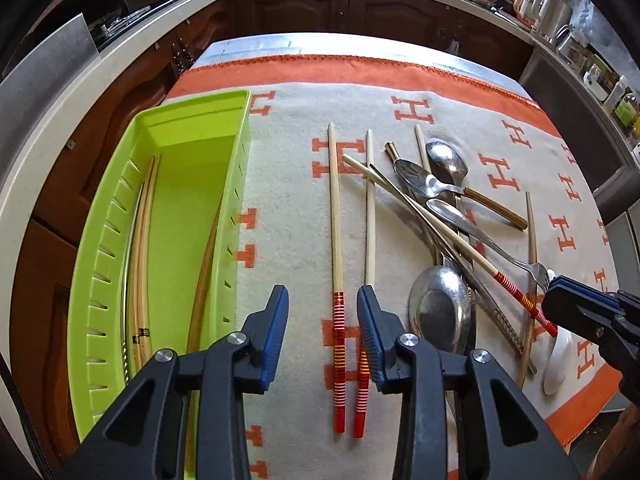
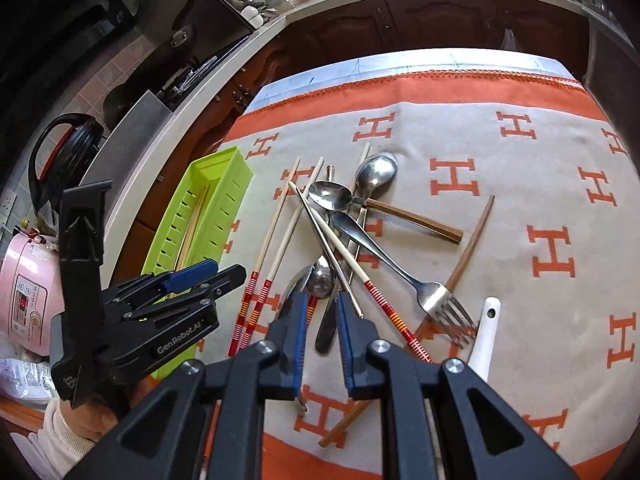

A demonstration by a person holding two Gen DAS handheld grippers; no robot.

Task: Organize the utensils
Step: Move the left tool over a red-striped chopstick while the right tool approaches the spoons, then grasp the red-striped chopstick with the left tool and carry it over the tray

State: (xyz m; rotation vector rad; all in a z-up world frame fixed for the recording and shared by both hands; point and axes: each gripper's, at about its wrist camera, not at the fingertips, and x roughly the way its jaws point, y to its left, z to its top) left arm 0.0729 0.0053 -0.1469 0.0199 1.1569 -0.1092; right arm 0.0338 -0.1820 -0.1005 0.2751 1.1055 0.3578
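Left wrist view: our left tool (image 1: 322,300) hangs with jaws parted and nothing pressed between them. A red-banded chopstick (image 1: 335,240) lies in the gap, its long axis running straight away from the tool; its twin (image 1: 369,220) sits against the right-hand jaw. The green tray (image 1: 120,240), just left of that chopstick, already holds several sticks. The utensil heap lies to the chopstick's right on the blanket-covered surface (image 1: 288,208).

Right wrist view: our right tool (image 2: 318,308) hovers over the heap, jaws narrowly apart; a spoon (image 2: 320,280) sits between them, grip uncertain. We judge the left tool nearer the chopstick.
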